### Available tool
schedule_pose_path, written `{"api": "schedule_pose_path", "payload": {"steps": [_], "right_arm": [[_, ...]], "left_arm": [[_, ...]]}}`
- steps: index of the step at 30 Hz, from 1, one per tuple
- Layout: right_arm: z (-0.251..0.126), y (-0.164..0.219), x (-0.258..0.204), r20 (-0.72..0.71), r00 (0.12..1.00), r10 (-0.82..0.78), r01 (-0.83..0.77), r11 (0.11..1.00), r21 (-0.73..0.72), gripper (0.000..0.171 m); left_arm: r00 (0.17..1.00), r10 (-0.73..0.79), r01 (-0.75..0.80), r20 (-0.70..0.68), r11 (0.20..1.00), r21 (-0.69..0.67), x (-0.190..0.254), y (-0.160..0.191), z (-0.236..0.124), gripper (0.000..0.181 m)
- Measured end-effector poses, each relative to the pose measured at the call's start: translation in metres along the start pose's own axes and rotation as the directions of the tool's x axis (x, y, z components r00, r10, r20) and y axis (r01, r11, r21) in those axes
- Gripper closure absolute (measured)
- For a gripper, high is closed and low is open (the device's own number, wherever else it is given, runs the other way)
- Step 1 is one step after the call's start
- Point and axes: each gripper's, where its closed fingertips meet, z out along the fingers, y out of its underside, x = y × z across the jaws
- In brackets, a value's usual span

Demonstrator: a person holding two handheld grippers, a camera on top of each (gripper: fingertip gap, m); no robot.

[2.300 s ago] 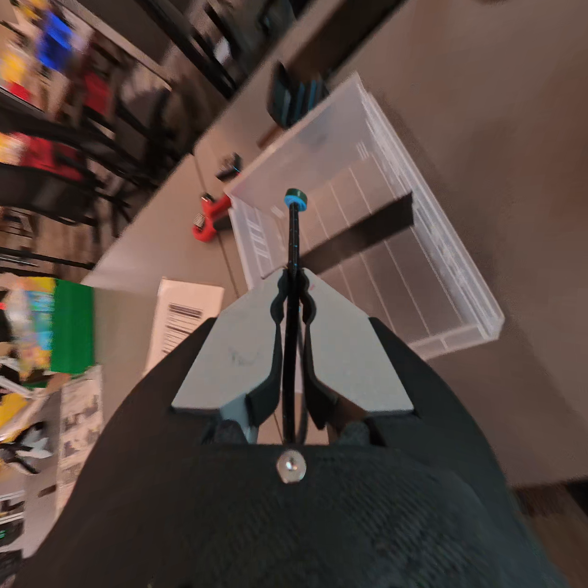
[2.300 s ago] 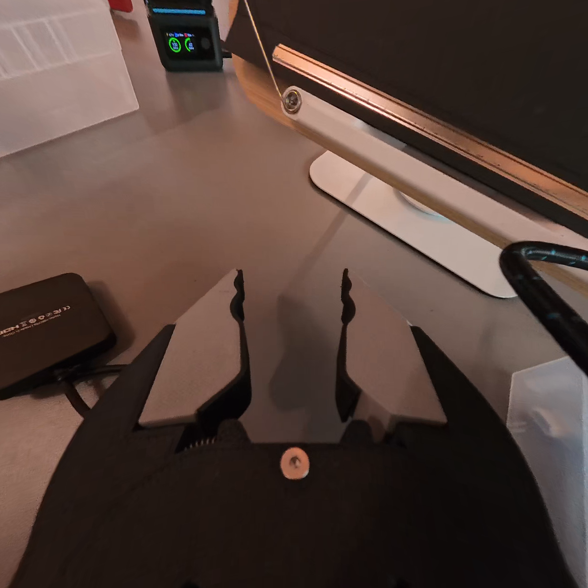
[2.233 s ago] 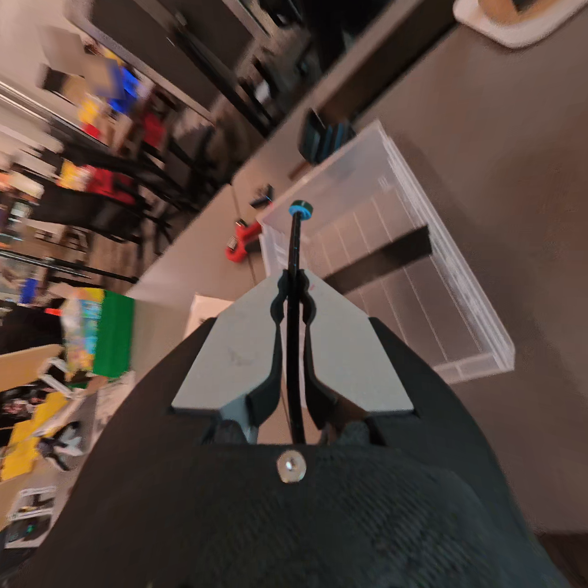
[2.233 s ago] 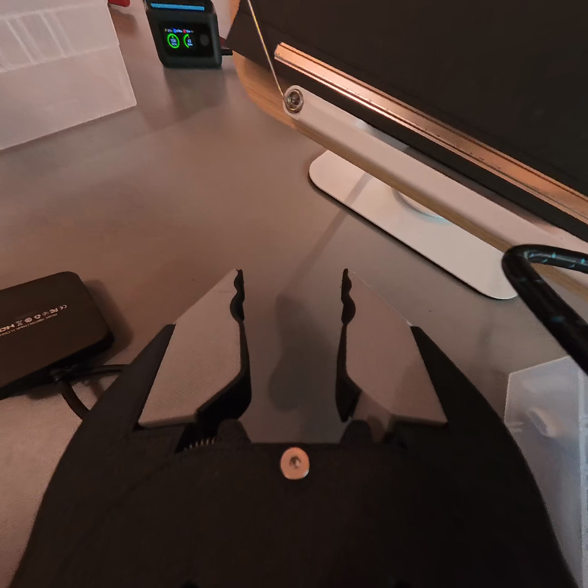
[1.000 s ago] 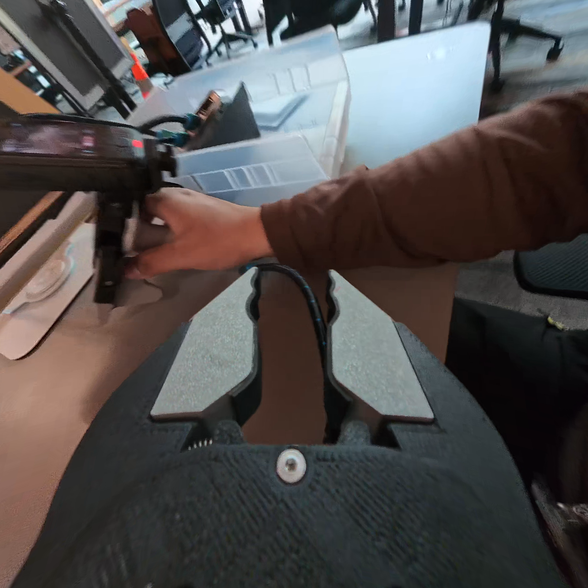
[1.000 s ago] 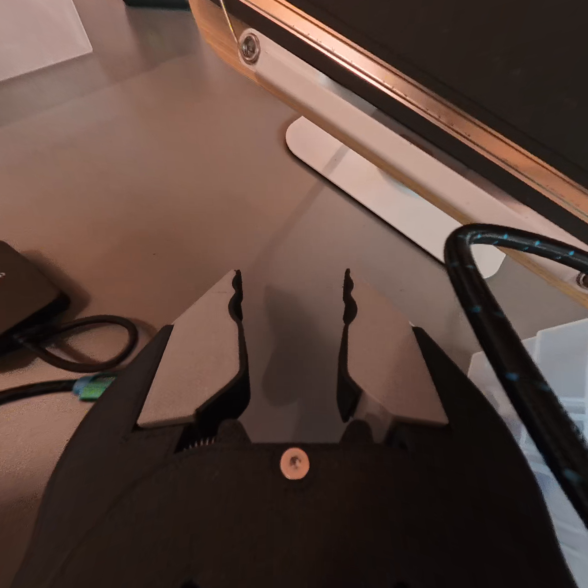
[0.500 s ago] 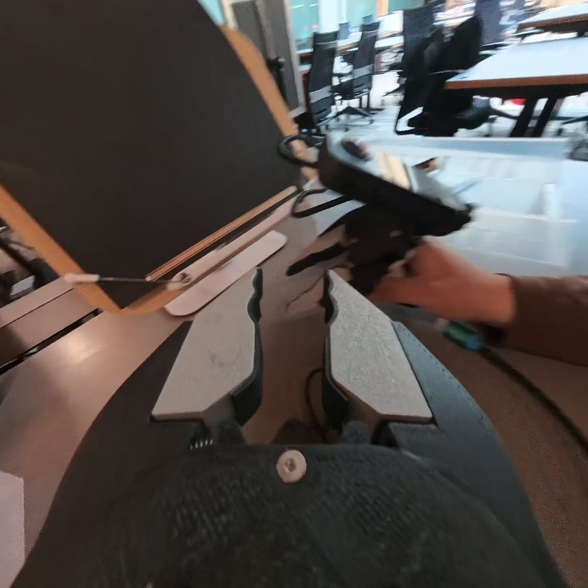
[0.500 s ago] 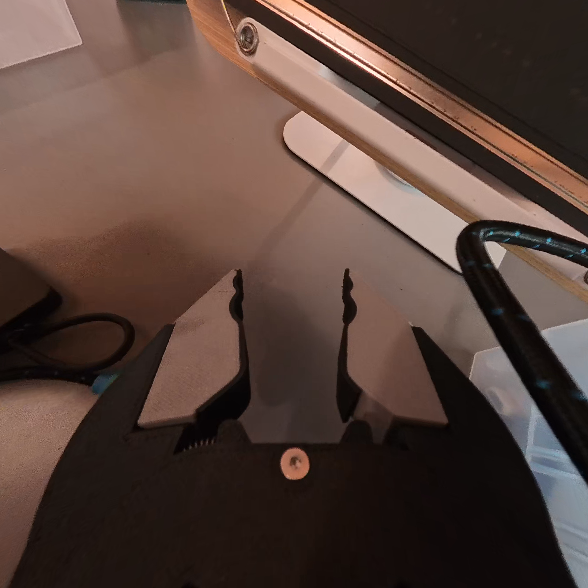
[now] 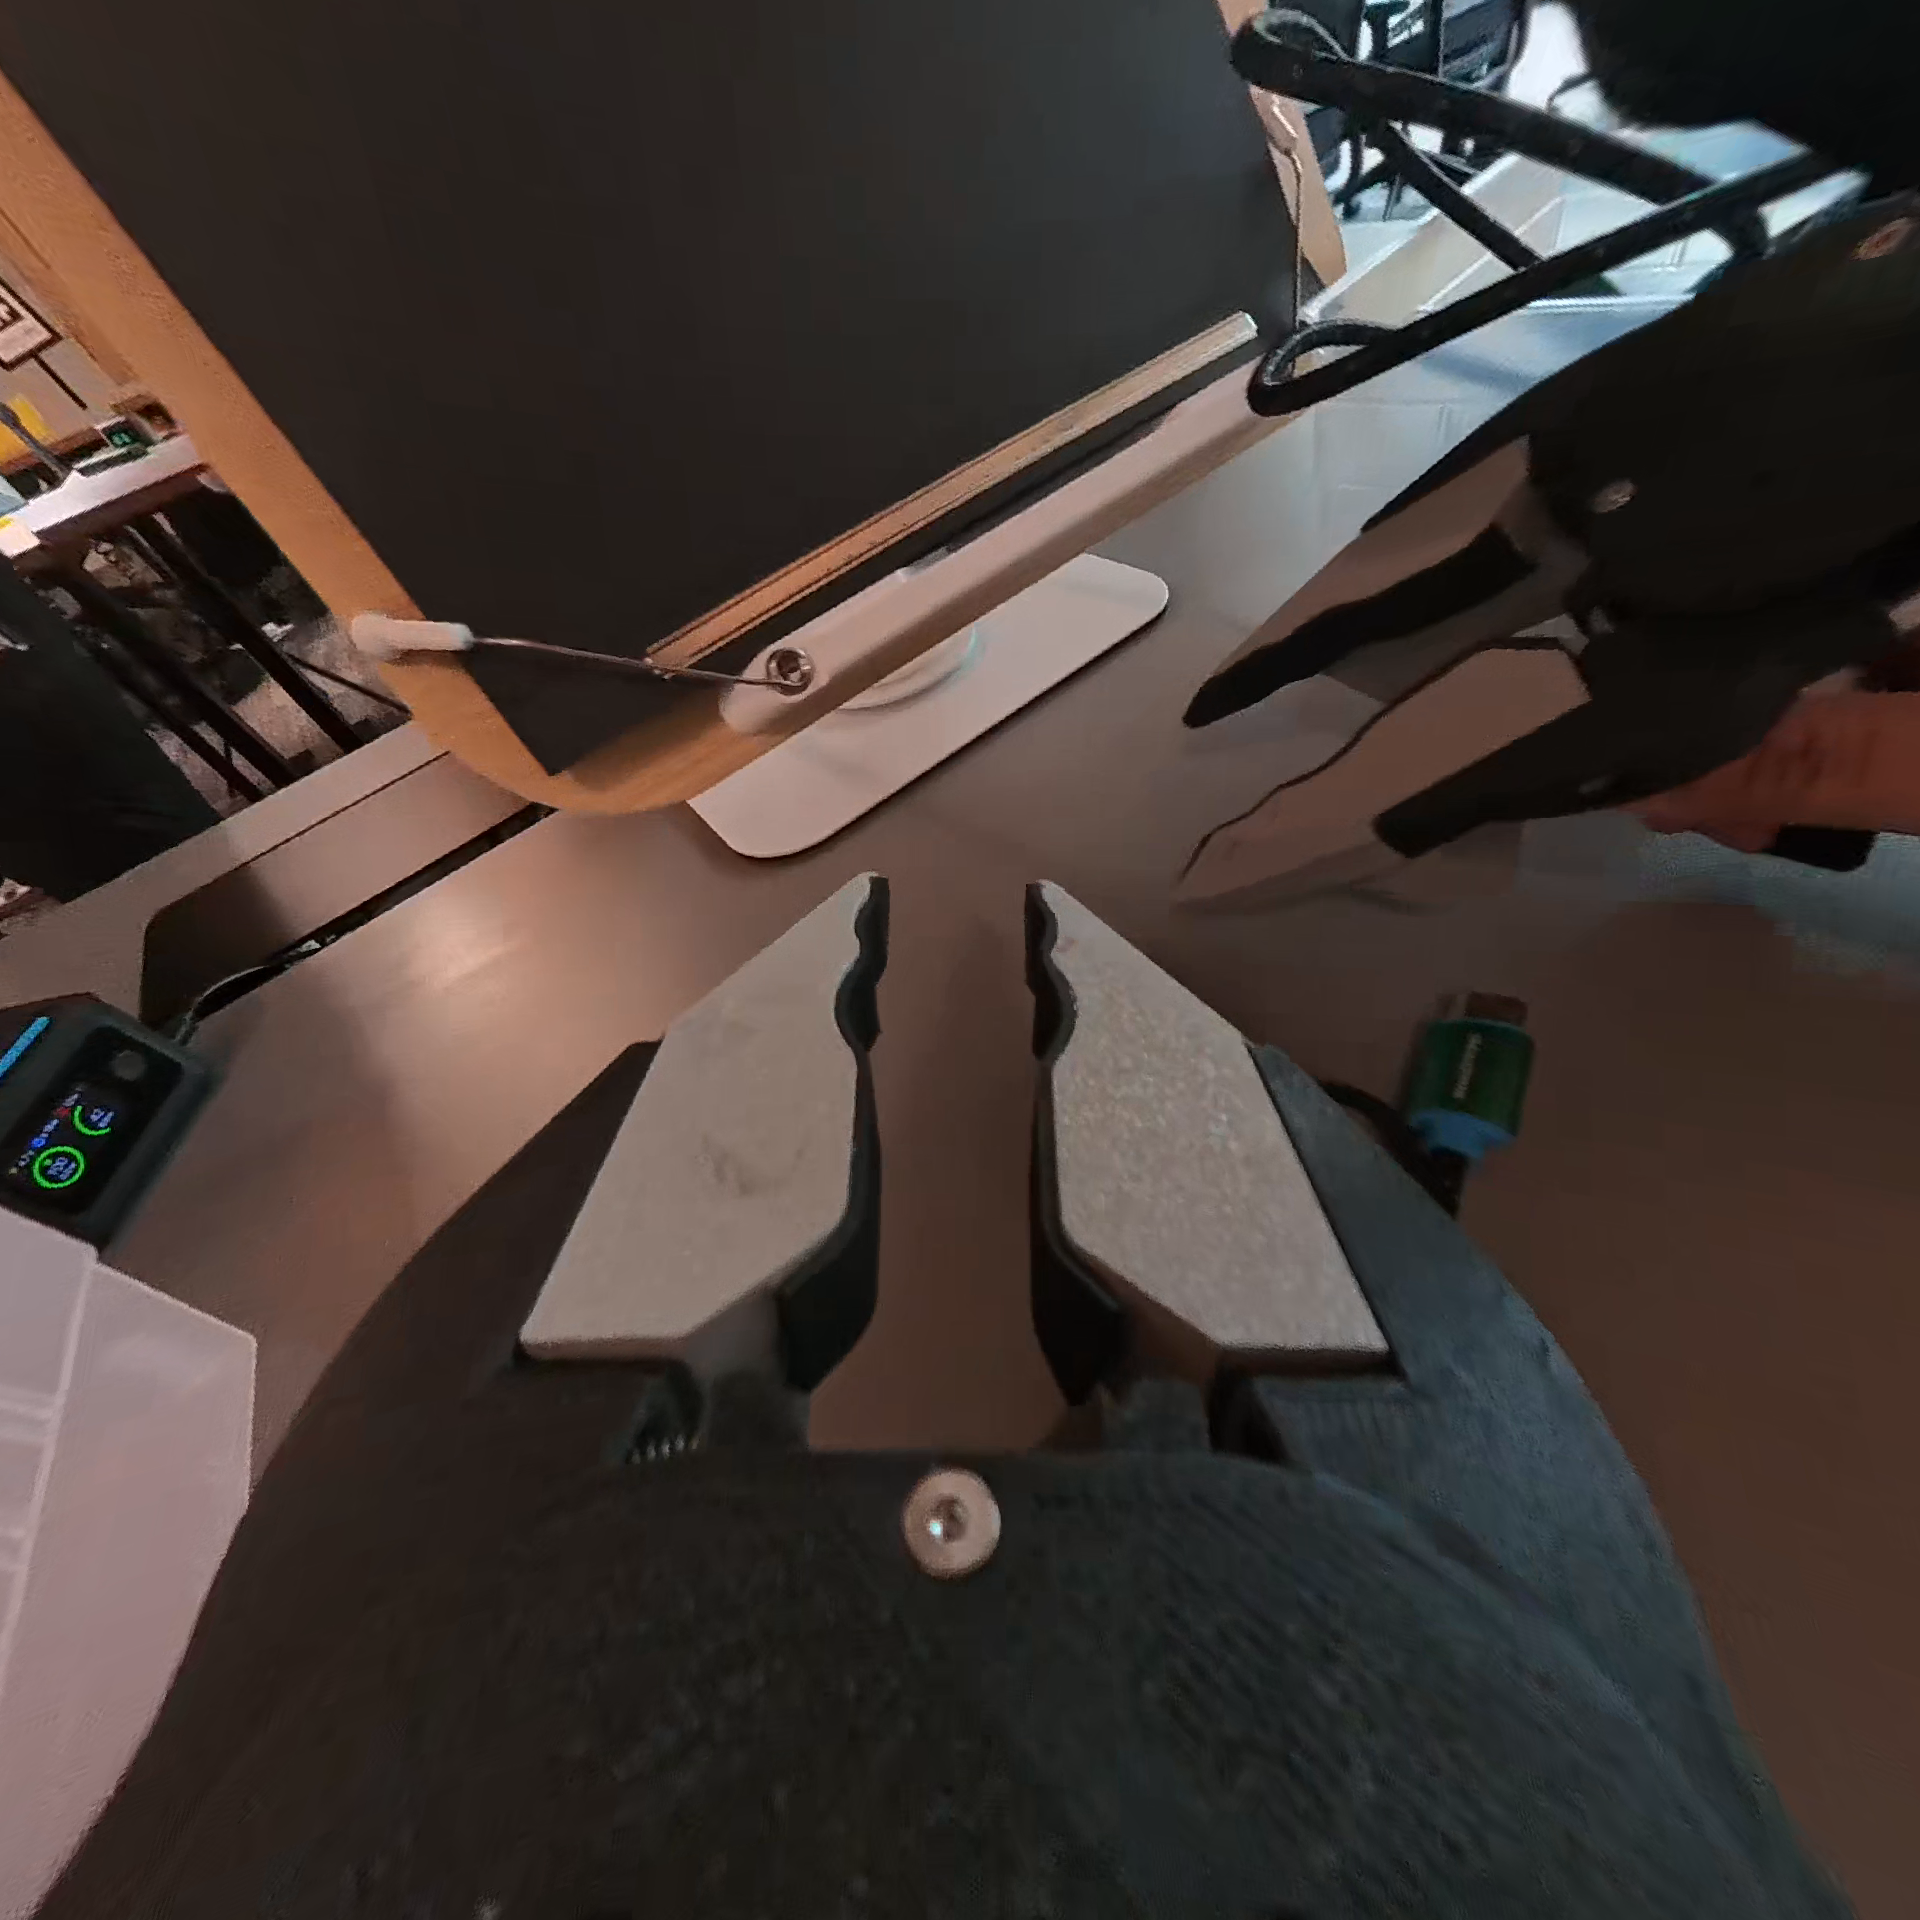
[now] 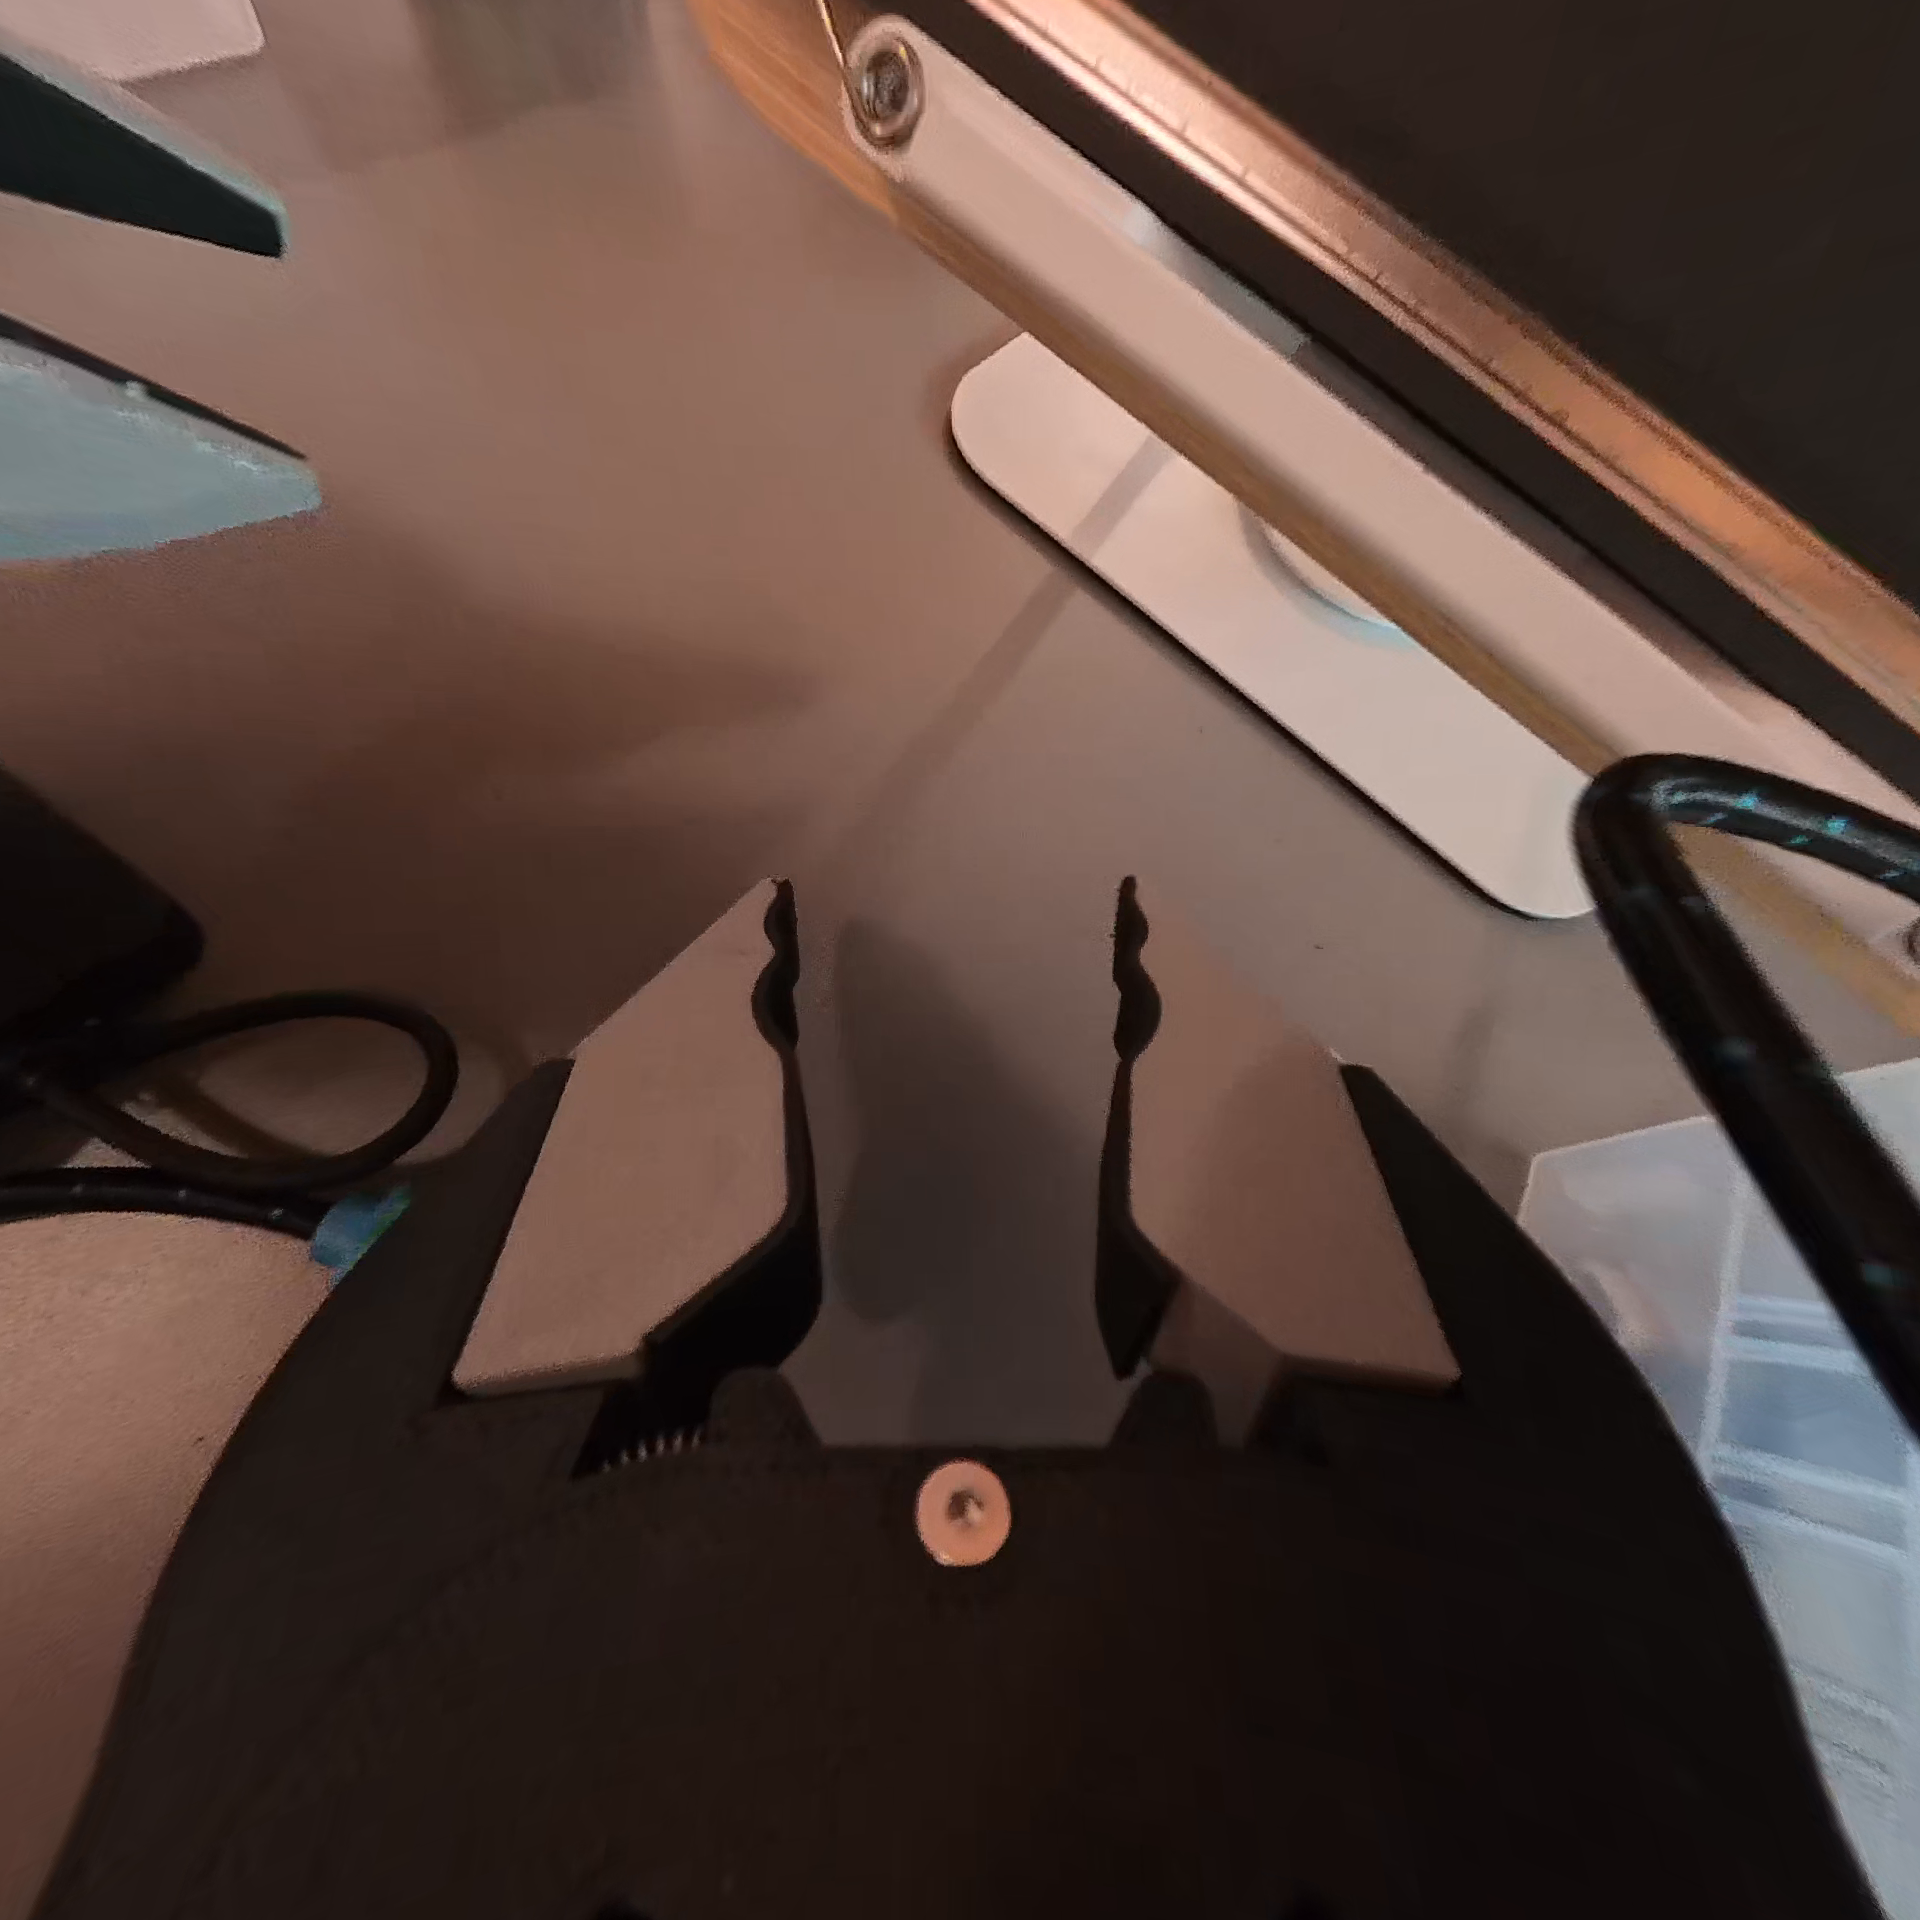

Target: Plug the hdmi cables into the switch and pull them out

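Note:
My left gripper (image 9: 954,904) is open and empty, low over the brown table and facing the monitor. A green HDMI plug (image 9: 1465,1070) with a blue collar lies on the table just right of it. My right gripper (image 10: 954,894) is open and empty; it also shows in the left wrist view (image 9: 1195,800), held by a hand. The black switch (image 10: 62,935) sits at the left edge of the right wrist view, with a looped black cable (image 10: 312,1091) beside it. A braided black cable (image 10: 1714,987) arcs over at the right.
A dark monitor (image 9: 675,260) on a white stand base (image 9: 935,686) stands straight ahead. A small power unit with a lit screen (image 9: 73,1122) and a clear plastic box (image 9: 104,1455) are at the left. Another clear box (image 10: 1766,1299) is at the right.
My left gripper has opened and let go of the cable, then swung round to face the monitor; the plug now lies on the table. My right gripper stays open and has barely moved.

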Motion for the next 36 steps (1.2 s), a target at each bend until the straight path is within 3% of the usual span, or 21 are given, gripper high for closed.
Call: {"api": "schedule_pose_path", "payload": {"steps": [5, 8, 13, 19, 24, 36], "right_arm": [[-0.023, -0.017, -0.033, 0.176, 0.984, -0.015, 0.001, 0.997, 0.078, 0.110], [-0.045, -0.025, -0.085, 0.397, 0.905, -0.152, 0.096, 0.983, 0.158, 0.114], [-0.056, -0.014, -0.148, 0.523, 0.798, -0.300, 0.244, 0.954, 0.175, 0.108], [-0.039, 0.003, -0.170, 0.517, 0.797, -0.312, 0.325, 0.943, 0.068, 0.105], [-0.033, 0.002, -0.167, 0.483, 0.814, -0.321, 0.312, 0.945, 0.103, 0.107], [-0.038, -0.006, -0.144, 0.503, 0.839, -0.207, 0.173, 0.978, 0.115, 0.097]], "left_arm": [[0.997, -0.043, 0.042, 0.067, 0.999, 0.023, -0.018, -0.005, -0.007, 0.161], [0.987, -0.115, 0.110, 0.111, 0.993, 0.051, -0.037, -0.008, -0.014, 0.163], [0.973, -0.185, 0.179, 0.137, 0.982, 0.052, -0.055, -0.002, -0.017, 0.164], [0.975, -0.157, 0.147, 0.155, 0.986, 0.078, -0.056, -0.009, -0.021, 0.166], [0.979, -0.149, 0.143, 0.141, 0.988, 0.053, -0.051, -0.003, -0.015, 0.166], [0.983, -0.103, 0.102, 0.153, 0.995, 0.012, -0.046, 0.006, -0.009, 0.167]]}}
